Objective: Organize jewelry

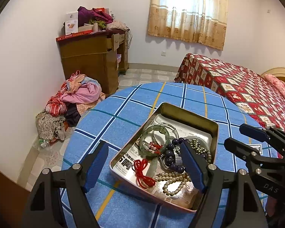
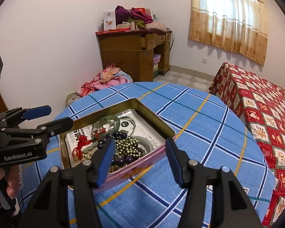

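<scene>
Tin (image 1: 188, 114): sitting on the blue checked tablecloth (image 1: 123, 114), holding all the jewelry heaped together.
Left gripper (image 1: 145, 168): hovering, fingers spread, empty.
Right gripper (image 2: 140, 160): hovering, fingers spread, empty.
Technique: singling out the jade bangle (image 1: 154, 138); lifting slowly, since strands are tangling.
Obscured: pearl necklace (image 1: 172, 182) lying partly behind a finger; the heap's bottom layer is not showing.

Jewelry (image 1: 167, 152) in tin (image 1: 188, 114) on table (image 1: 123, 110), bed (image 1: 237, 83) right, desk (image 1: 93, 57) behind

Left hand-held gripper (image 1: 145, 165) and right hand-held gripper (image 2: 138, 159) both gape wide, empty.
</scene>
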The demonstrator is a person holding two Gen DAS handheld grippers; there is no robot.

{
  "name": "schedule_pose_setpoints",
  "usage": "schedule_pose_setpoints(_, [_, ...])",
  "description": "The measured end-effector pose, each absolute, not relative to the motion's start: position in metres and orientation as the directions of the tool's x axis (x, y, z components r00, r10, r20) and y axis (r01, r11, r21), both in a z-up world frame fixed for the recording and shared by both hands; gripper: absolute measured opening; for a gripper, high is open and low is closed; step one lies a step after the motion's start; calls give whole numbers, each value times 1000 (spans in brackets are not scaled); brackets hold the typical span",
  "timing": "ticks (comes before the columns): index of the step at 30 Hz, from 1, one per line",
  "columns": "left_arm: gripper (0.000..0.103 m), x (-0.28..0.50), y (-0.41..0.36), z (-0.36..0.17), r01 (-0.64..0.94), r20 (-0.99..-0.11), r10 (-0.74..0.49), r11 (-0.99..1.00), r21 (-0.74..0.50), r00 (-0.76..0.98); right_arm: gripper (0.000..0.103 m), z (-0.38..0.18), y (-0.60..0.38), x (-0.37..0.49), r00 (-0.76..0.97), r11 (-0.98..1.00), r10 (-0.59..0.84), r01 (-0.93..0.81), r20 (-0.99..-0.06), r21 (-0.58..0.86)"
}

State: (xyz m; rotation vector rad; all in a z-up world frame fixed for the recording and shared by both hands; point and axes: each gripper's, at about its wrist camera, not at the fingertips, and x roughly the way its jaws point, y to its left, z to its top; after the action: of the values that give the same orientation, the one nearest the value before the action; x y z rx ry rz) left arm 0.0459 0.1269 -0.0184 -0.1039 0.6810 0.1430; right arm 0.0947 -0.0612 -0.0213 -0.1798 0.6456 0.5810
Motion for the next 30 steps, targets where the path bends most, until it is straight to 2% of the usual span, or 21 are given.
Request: schedule_pose_setpoints(30, [78, 43, 127, -17, -175, -632, 105, 983, -49, 768, 60, -20, -65, 91, 644, 827, 458, -562, -612, 28])
